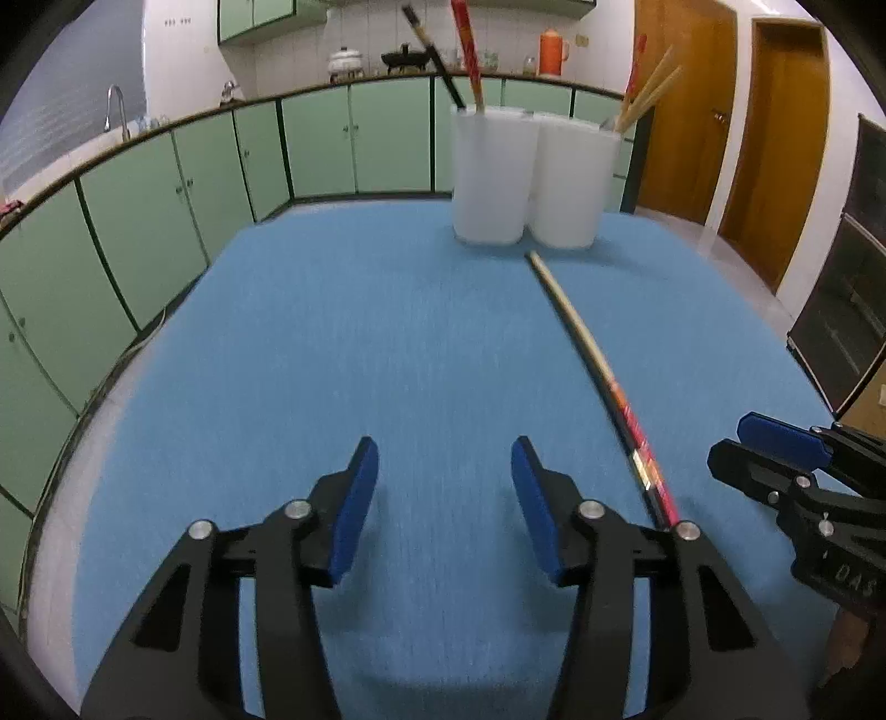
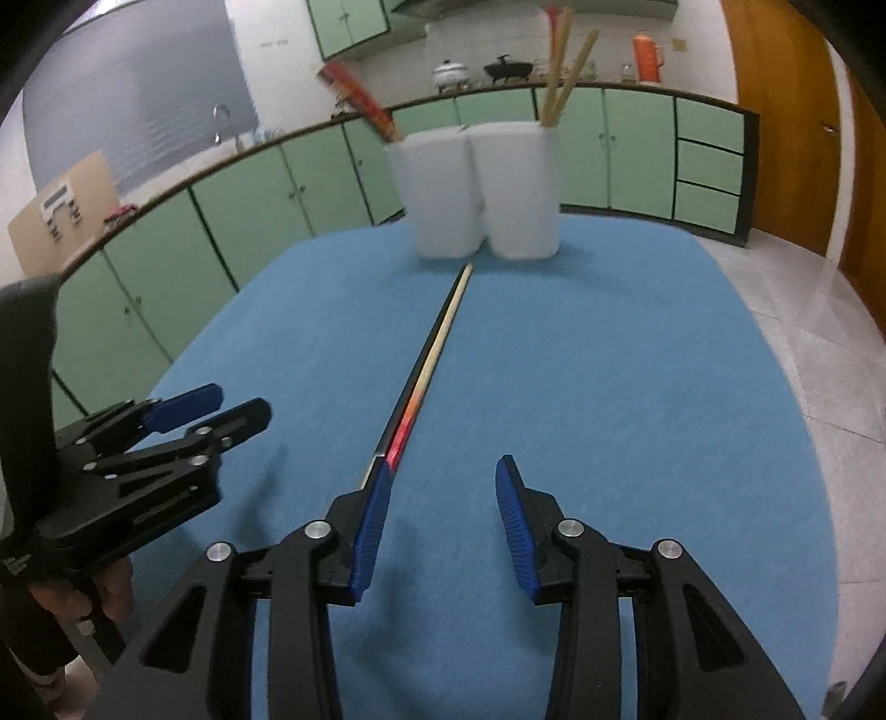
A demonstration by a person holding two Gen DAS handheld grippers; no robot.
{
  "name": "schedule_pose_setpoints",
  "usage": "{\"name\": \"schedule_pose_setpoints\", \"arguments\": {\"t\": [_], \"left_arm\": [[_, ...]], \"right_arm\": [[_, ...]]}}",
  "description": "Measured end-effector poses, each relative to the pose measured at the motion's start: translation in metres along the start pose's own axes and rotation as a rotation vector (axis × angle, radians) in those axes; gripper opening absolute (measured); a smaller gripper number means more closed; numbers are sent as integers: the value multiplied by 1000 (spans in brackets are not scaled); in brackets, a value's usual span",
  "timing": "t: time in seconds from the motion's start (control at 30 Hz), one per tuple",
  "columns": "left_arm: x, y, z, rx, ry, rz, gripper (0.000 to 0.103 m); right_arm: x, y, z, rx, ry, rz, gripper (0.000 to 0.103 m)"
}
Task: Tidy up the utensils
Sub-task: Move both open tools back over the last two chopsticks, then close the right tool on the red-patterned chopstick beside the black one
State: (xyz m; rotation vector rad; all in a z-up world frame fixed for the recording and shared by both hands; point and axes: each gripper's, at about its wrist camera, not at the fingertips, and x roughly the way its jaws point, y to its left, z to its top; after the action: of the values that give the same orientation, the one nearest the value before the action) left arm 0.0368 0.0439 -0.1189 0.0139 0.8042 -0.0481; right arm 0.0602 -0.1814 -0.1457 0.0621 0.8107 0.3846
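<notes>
Embossed letters, seemingly "DAS", on the black plastic body of the right gripper [image 1: 775,443], low at the right edge of the left wrist view. Faint raised lettering on the black body of the left gripper [image 2: 207,407] in the right wrist view, too blurred to read. Printed black marks on a white label on the brown cardboard box [image 2: 66,205] on the counter at left, illegible. Pale printing on the red end of the long wooden chopstick [image 1: 645,462], unreadable.

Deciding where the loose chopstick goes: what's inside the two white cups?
The left cup holds red chopsticks and a dark one; the right cup holds plain wooden ones. The opaque walls hide their lower ends and anything else inside.
</notes>
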Motion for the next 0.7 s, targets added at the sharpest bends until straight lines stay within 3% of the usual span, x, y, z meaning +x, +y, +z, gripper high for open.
{"name": "schedule_pose_setpoints", "arguments": {"t": [0.3, 0.7], "left_arm": [[12, -3, 8, -14, 42, -1, 36], [15, -8, 11, -14, 52, 2, 36]], "right_arm": [[18, 5, 8, -1, 29, 8, 32], [25, 14, 9, -31, 54, 4, 27]]}}
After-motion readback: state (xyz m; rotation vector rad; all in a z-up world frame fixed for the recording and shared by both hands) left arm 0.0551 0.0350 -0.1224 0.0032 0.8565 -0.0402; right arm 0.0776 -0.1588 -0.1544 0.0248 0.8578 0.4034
